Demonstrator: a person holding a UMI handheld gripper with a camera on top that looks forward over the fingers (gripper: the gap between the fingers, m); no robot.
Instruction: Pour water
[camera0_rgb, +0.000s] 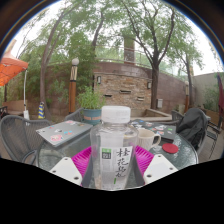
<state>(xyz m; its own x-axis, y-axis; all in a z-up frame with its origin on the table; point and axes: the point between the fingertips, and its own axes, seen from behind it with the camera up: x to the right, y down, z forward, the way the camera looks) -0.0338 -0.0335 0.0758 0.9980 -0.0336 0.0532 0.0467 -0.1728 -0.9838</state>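
Fingers (68, 168) clamped on bottle (115, 145), upright, white cap on; cup (147, 137) just beyond on glass table (60, 152).

Hand-held gripper (115, 163) with a clear bottle (115, 146), white-capped and green-labelled, upright between its pink pads (84, 156), which touch its sides. Beyond: a glass desk (45, 156), a white cup (147, 136), a red object (170, 148), chairs (20, 135), a brick wall (130, 85), trees (110, 25).
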